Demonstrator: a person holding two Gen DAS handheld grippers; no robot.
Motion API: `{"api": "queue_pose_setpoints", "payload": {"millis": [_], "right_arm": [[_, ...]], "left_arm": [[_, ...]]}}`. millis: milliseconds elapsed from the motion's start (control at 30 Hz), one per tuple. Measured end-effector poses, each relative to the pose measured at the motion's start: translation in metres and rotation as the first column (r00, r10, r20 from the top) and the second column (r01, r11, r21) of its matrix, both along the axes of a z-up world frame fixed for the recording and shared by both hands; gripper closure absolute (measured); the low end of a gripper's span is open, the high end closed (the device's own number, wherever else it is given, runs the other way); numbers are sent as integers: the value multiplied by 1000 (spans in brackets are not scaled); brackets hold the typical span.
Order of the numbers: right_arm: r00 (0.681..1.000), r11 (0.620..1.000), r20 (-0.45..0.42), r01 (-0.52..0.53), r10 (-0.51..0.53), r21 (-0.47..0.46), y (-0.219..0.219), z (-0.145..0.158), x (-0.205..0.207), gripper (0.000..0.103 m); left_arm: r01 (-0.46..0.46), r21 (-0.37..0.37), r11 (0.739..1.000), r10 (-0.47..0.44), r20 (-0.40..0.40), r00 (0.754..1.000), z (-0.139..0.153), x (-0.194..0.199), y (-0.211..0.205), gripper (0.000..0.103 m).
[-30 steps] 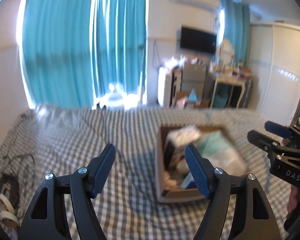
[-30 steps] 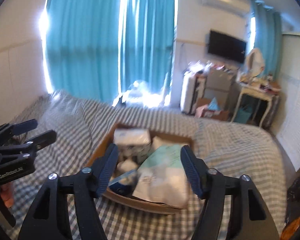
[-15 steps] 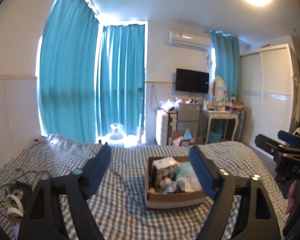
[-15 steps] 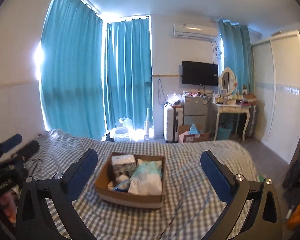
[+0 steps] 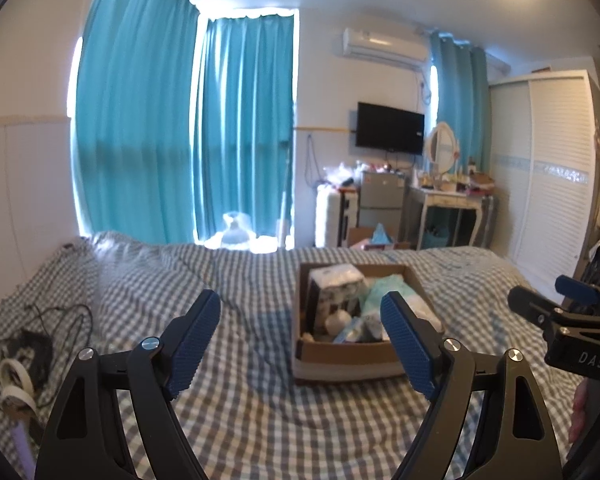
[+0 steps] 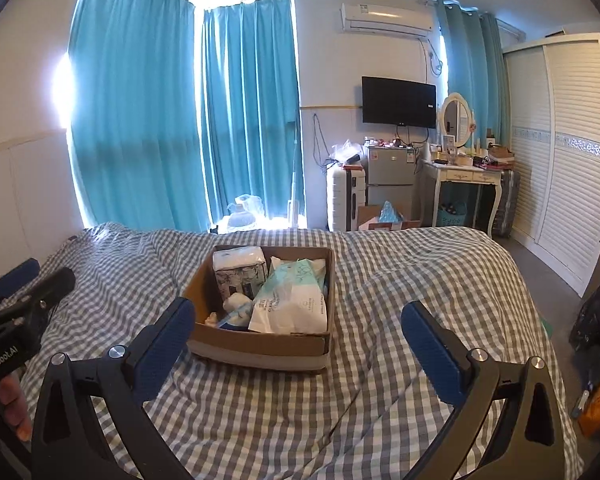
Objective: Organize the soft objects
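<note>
A brown cardboard box (image 6: 260, 344) sits on the grey checked bed (image 6: 380, 400). It holds a white patterned tissue pack (image 6: 240, 268), a mint-and-white soft pack (image 6: 294, 300) and small white items. The box also shows in the left wrist view (image 5: 340, 354). My left gripper (image 5: 300, 340) is open and empty, above the bed to the left of the box. My right gripper (image 6: 298, 344) is open and empty, in front of the box. Each gripper shows at the edge of the other's view: the right one (image 5: 548, 304), the left one (image 6: 32, 280).
Cables and a white headset (image 5: 16, 364) lie on the bed at far left. Teal curtains (image 6: 180, 120), a white suitcase (image 6: 346, 198), a small fridge (image 6: 390, 176), a dressing table (image 6: 466, 176) and a white wardrobe (image 6: 564, 152) stand beyond the bed.
Both grippers have pulled back and up from the box, so it looks smaller and farther. Both jaws stand wider open than a second ago.
</note>
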State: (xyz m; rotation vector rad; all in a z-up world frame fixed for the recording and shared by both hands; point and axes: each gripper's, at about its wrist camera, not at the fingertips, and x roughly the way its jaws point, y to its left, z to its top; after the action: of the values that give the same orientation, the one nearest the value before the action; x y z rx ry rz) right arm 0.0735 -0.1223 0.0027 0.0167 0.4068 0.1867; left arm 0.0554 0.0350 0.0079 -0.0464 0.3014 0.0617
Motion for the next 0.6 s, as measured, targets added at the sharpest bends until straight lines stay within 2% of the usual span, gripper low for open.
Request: {"api": "queue_pose_setpoints", "payload": {"millis": [600], "right_arm": [[1000, 1000, -11, -4, 3, -16, 7, -2, 1, 0]], "left_arm": [[37, -12, 999, -37, -46, 998, -8, 1, -5, 19]]}}
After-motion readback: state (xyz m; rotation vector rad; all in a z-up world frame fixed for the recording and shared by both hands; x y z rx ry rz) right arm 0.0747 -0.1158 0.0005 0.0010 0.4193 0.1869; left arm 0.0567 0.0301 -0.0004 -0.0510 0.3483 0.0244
